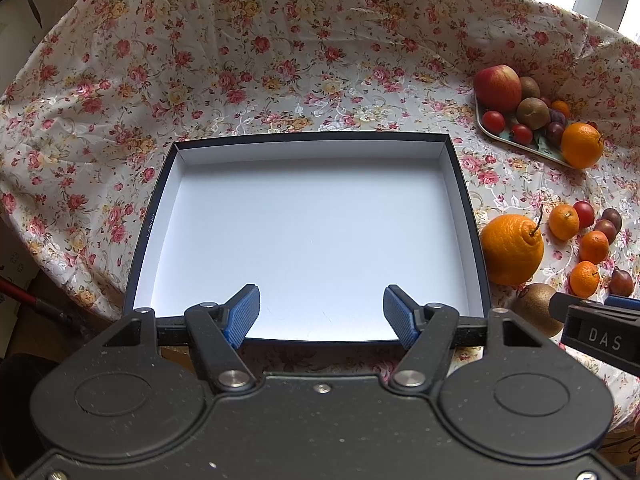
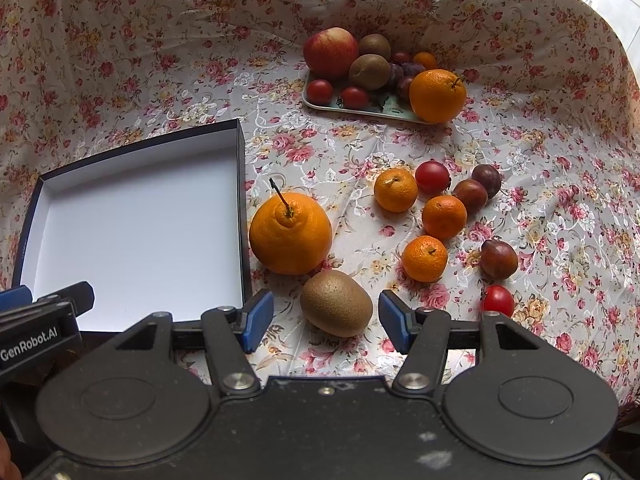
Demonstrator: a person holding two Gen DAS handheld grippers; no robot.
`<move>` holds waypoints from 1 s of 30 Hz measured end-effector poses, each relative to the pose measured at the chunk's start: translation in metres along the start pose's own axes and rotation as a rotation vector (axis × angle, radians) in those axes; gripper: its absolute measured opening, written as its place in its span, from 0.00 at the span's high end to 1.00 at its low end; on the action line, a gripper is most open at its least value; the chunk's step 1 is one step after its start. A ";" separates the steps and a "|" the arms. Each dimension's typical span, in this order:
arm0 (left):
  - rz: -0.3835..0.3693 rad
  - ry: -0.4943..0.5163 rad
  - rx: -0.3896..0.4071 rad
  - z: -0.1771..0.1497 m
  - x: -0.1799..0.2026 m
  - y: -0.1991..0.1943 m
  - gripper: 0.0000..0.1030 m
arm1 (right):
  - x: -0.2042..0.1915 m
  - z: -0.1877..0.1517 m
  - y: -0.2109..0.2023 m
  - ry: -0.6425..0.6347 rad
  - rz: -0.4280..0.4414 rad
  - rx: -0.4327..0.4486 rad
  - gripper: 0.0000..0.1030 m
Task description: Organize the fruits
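An empty white-lined box [image 1: 312, 236] with dark walls lies in front of my left gripper [image 1: 321, 315], which is open over its near edge. In the right wrist view the box [image 2: 132, 224] sits at the left. My right gripper [image 2: 326, 318] is open, with a brown kiwi [image 2: 337, 303] lying between its blue fingertips, untouched. Behind the kiwi stands a large knobbed orange [image 2: 291, 233]. Loose small mandarins [image 2: 444, 216], plums [image 2: 499, 259] and cherry tomatoes [image 2: 497, 300] are scattered to the right. The large orange [image 1: 512, 250] shows right of the box in the left wrist view.
A small tray [image 2: 360, 109] at the back holds an apple [image 2: 330, 52], kiwis, tomatoes, plums and an orange [image 2: 437, 95]. A flowered cloth [image 2: 160, 60] covers the table and rises at the back. The right gripper's body [image 1: 596, 330] shows at the left view's right edge.
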State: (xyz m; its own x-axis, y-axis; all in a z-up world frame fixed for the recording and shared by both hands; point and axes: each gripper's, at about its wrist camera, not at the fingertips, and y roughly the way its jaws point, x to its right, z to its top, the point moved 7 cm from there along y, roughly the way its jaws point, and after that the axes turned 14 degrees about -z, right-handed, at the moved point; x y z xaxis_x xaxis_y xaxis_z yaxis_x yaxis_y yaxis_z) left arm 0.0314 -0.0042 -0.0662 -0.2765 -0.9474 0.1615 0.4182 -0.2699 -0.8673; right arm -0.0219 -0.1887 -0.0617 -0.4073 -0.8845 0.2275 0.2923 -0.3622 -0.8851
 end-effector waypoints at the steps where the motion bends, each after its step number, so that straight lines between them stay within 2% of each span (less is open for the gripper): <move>1: 0.000 0.000 0.000 0.000 0.000 0.000 0.32 | 0.000 0.000 0.000 -0.001 -0.001 0.000 0.41; 16: 0.006 0.004 -0.016 -0.003 0.001 0.003 0.32 | 0.000 -0.001 0.002 -0.007 -0.002 -0.015 0.41; 30: -0.010 0.099 -0.129 -0.014 0.025 0.016 0.32 | 0.015 -0.012 0.027 0.033 -0.006 -0.176 0.41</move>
State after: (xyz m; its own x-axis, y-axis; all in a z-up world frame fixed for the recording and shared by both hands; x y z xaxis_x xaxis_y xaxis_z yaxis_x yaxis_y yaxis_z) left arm 0.0192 -0.0302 -0.0825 -0.3669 -0.9213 0.1285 0.3018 -0.2486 -0.9204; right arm -0.0308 -0.2086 -0.0871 -0.4379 -0.8711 0.2223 0.1349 -0.3082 -0.9417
